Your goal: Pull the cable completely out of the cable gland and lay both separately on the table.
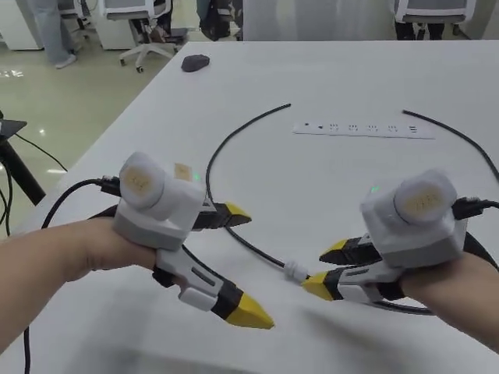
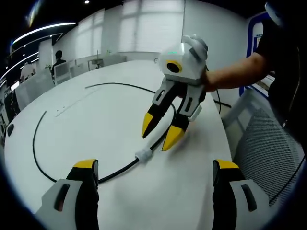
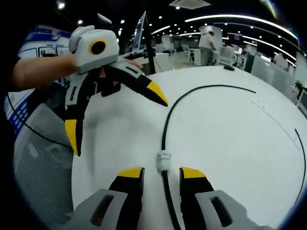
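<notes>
A black cable (image 1: pixel 261 253) curves across the white table (image 1: pixel 335 179) and passes through a small white cable gland (image 1: pixel 295 270). My right gripper (image 1: pixel 322 269) is low over the table, its jaws slightly apart and straddling the cable (image 3: pixel 165 124) just behind the gland (image 3: pixel 163 160); they do not pinch it. My left gripper (image 1: pixel 245 265) hovers wide open on the other side, with the gland (image 2: pixel 144 154) and cable (image 2: pixel 120 166) lying between and ahead of its jaws. The right gripper (image 2: pixel 162 134) points down at the gland. The left gripper (image 3: pixel 115 117) holds nothing.
A white power strip (image 1: pixel 362 129) lies farther back, with a second black cable (image 1: pixel 460 136) at the right. A dark mouse (image 1: pixel 195 62) sits near the far left edge. The table's left edge drops to the floor, where office chairs (image 1: pixel 136 31) stand.
</notes>
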Motion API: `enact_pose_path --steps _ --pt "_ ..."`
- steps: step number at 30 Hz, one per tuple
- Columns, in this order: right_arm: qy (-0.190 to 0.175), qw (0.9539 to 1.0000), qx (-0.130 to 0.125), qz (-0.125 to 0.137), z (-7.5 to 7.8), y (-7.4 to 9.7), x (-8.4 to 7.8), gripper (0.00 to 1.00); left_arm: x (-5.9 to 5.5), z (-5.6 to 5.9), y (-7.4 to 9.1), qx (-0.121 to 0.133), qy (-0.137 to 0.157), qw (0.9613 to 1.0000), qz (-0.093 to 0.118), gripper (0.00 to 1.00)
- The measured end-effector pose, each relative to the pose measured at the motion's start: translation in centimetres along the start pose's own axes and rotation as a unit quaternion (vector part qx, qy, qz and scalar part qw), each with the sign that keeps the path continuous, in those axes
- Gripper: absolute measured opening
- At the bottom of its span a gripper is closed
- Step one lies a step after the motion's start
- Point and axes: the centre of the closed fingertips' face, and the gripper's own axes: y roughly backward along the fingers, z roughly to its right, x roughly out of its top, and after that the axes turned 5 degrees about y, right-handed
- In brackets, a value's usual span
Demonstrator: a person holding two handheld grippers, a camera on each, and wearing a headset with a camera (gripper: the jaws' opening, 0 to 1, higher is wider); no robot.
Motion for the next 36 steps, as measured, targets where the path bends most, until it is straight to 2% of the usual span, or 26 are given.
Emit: enact_pose_path --steps 3,8,12,15,17,20,23,24,25,26,27,28,29,30,31,32,33,35,36 --pt "-0.007 0.9999 -0.009 -0.005 0.3 -1.0 -0.3 0.24 -0.2 0.0 -0.2 0.002 -0.005 1.0 -0.004 0.98" --pt "-0.011 0.9998 -0.009 -0.013 0.3 -2.1 -0.9 0.18 0.2 0.0 -0.3 0.002 0.008 0.9998 0.016 0.97" --pt "-0.014 0.9998 -0.014 -0.008 0.5 -2.4 -0.9 0.15 0.5 0.2 -0.3 0.004 0.004 0.9997 0.022 0.97" --pt "0.015 0.9995 -0.024 -0.013 0.6 -2.6 -0.8 0.12 0.5 0.3 -0.4 0.004 0.008 0.9997 0.023 0.96" --pt "0.015 0.9996 -0.019 -0.012 0.2 -2.6 -0.9 0.09 0.3 0.4 -0.4 0.003 0.009 0.9997 0.021 0.96" --pt "0.024 0.9995 -0.016 -0.014 0.0 -2.4 -1.0 0.09 0.8 0.5 -0.3 0.004 0.009 0.9994 0.033 0.95" --pt "0.02 0.9996 0.021 -0.003 -1.1 -1.3 -1.1 0.08 1.4 0.6 -0.3 0.002 0.022 0.9986 0.048 0.93" --pt "0.026 0.9993 0.026 0.0 -1.3 -0.9 -1.1 0.08 1.7 1.0 -0.4 -0.005 0.029 0.9981 0.054 0.92" --pt "0.033 0.9991 0.028 -0.001 -1.4 -0.3 -1.2 0.08 1.7 1.1 -0.4 -0.006 0.032 0.998 0.054 0.87" --pt "0.045 0.9979 0.046 -0.002 -1.9 0.4 -1.4 0.08 1.8 1.2 -0.5 -0.003 0.032 0.9982 0.049 0.81" --pt "0.051 0.9974 0.052 -0.001 -2.1 1.1 -1.4 0.08 1.8 1.2 -0.5 -0.001 0.031 0.9984 0.048 0.75" --pt "0.076 0.9948 0.067 0.001 -2.7 1.9 -1.5 0.08 2.0 1.4 -0.7 0.001 0.029 0.9984 0.049 0.71" --pt "0.096 0.9926 0.074 0.003 -3.0 2.6 -1.6 0.08 2.2 1.5 -0.9 -0.001 0.032 0.9981 0.053 0.73" --pt "0.122 0.9907 0.059 -0.014 -2.6 3.4 -2.2 0.08 2.6 1.8 -1.2 -0.006 0.037 0.9974 0.062 0.78" --pt "0.132 0.9893 0.061 -0.018 -2.7 3.7 -2.3 0.08 3.7 2.7 -1.6 -0.028 0.035 0.9952 0.087 0.83" --pt "0.146 0.9859 0.08 -0.019 -3.5 4.5 -2.5 0.07 4.0 3.4 -1.8 -0.041 0.038 0.9942 0.092 0.85" --pt "0.154 0.9843 0.085 -0.018 -3.8 5.0 -2.6 0.07 4.2 4.2 -2.2 -0.056 0.043 0.9935 0.089 0.84" --pt "0.168 0.9798 0.108 -0.016 -5.2 6.4 -2.7 0.07 4.7 5.3 -2.9 -0.067 0.031 0.9934 0.088 0.76" --pt "0.172 0.9792 0.107 -0.014 -5.4 6.8 -2.6 0.07 4.8 5.6 -3.1 -0.071 0.028 0.9932 0.088 0.72"
